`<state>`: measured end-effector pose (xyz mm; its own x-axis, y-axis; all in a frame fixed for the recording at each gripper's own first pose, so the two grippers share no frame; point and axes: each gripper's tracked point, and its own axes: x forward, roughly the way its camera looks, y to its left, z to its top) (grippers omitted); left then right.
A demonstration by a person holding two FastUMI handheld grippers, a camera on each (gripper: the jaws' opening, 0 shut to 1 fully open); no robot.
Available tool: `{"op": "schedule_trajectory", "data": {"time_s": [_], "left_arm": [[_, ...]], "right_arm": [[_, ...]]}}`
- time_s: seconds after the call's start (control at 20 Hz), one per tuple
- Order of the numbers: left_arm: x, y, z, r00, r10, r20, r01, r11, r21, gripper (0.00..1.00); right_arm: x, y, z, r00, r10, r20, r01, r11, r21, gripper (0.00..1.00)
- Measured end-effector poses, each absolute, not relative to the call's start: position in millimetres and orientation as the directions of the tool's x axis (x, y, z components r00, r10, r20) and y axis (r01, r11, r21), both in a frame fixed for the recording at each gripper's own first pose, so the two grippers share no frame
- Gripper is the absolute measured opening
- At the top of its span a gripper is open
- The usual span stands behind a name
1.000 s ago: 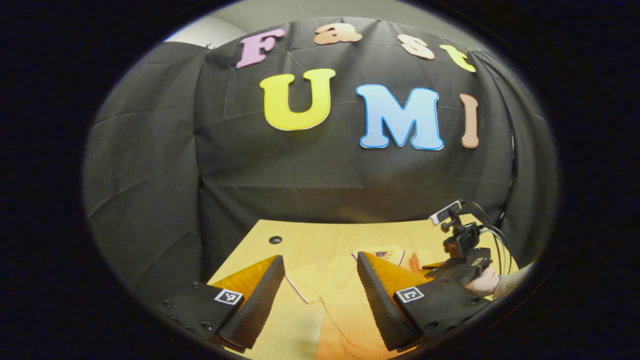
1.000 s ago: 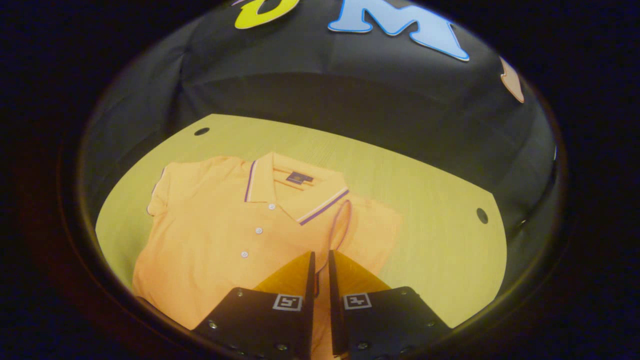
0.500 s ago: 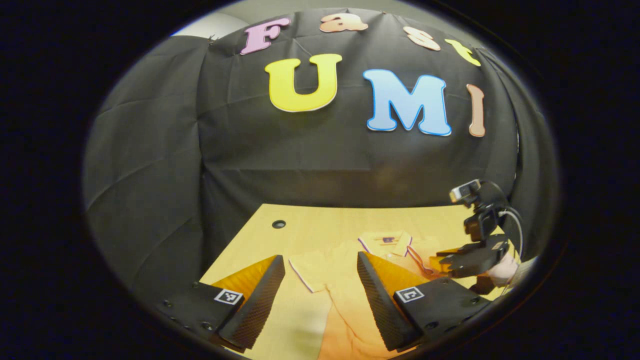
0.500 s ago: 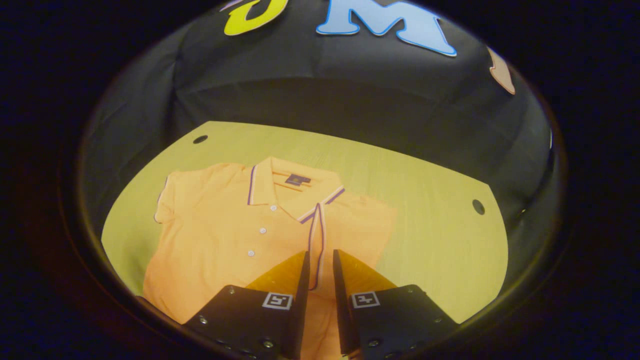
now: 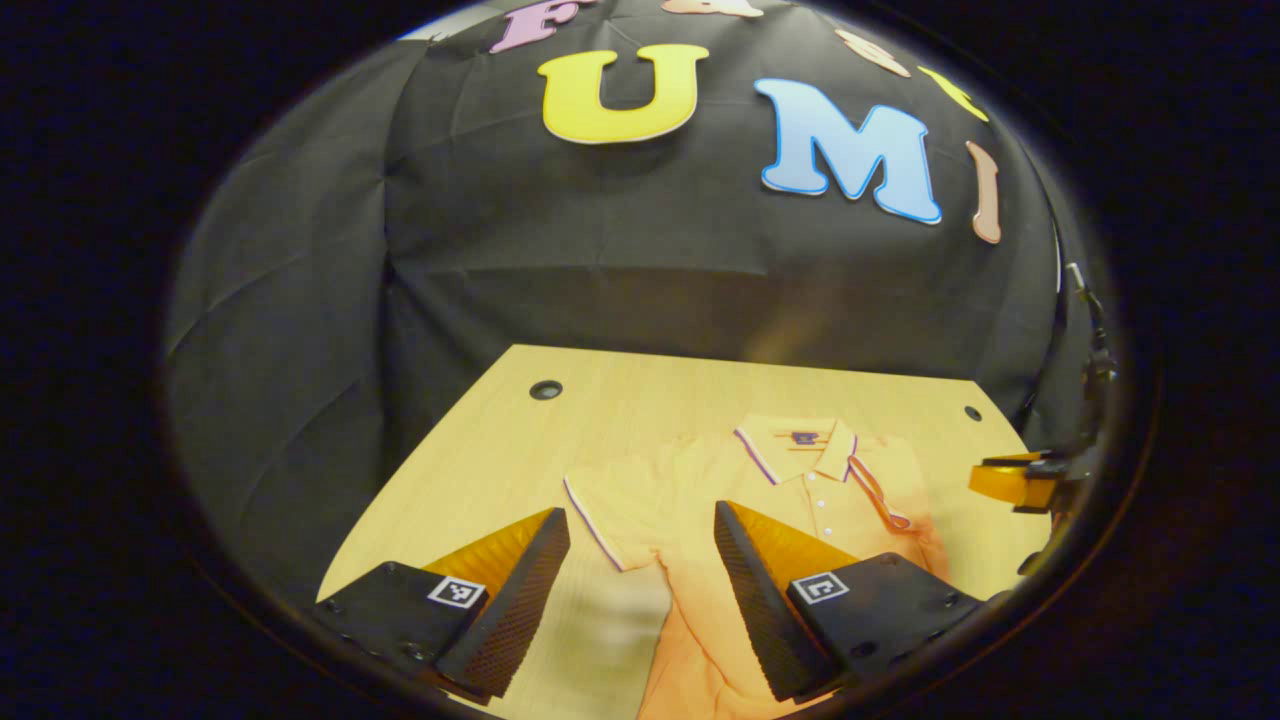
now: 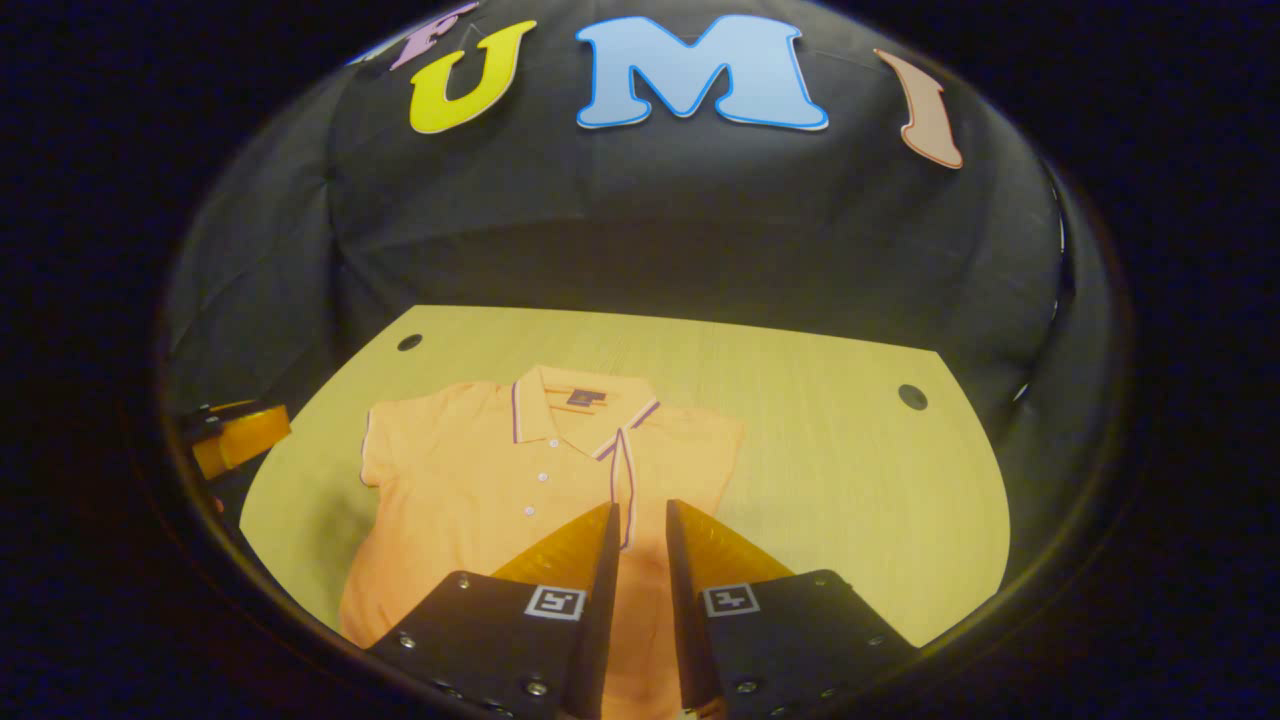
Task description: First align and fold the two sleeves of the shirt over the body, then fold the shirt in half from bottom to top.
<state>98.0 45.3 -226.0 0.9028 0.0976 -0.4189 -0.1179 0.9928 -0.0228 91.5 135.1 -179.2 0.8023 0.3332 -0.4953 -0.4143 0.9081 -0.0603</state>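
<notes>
Shirt (image 6: 480, 490) flat on table (image 6: 830, 480)

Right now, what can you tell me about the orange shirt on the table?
The shirt is an orange polo of soft knit-looking fabric, lying flat and face up on the wooden table. Its collar, trimmed in white and purple, points toward the far edge, with small white buttons down the front. One sleeve is folded over the body; the other sleeve lies spread out. No gripper touches it.

- The small dark neck label (image 6: 585, 397) inside the shirt (image 6: 480, 490) collar is too small to read
- No other legible text
</notes>
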Motion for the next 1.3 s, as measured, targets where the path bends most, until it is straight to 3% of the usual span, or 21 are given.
{"op": "schedule_trajectory", "data": {"time_s": [0.55, 1.0, 1.05, 1.1, 1.25, 1.3], "left_arm": [[163.7, 68.0, -346.0, 0.800, 0.128, -0.587, -0.187, 0.982, -0.041, 0.94], [170.4, 75.3, -367.8, 0.764, 0.167, -0.623, -0.214, 0.977, -0.001, 0.95], [171.8, 73.0, -368.1, 0.764, 0.166, -0.623, -0.210, 0.978, 0.003, 0.92], [173.1, 70.9, -367.6, 0.767, 0.162, -0.621, -0.206, 0.979, 0.001, 0.82], [175.0, 67.1, -367.2, 0.766, 0.163, -0.622, -0.212, 0.977, -0.004, 0.30], [174.8, 69.0, -366.8, 0.767, 0.170, -0.619, -0.216, 0.976, 0.001, 0.29]], "right_arm": [[43.0, 86.9, -136.0, 0.849, 0.274, -0.452, -0.303, 0.953, 0.007, 0.28], [35.3, 69.7, -140.0, 0.853, 0.232, -0.467, -0.259, 0.966, 0.006, 0.28], [35.0, 70.5, -139.8, 0.853, 0.234, -0.467, -0.261, 0.965, 0.006, 0.28], [35.3, 72.3, -141.1, 0.852, 0.236, -0.468, -0.263, 0.965, 0.007, 0.26], [35.4, 76.6, -142.0, 0.850, 0.245, -0.467, -0.272, 0.962, 0.010, 0.28], [34.2, 77.9, -142.8, 0.848, 0.248, -0.468, -0.275, 0.961, 0.010, 0.28]]}}
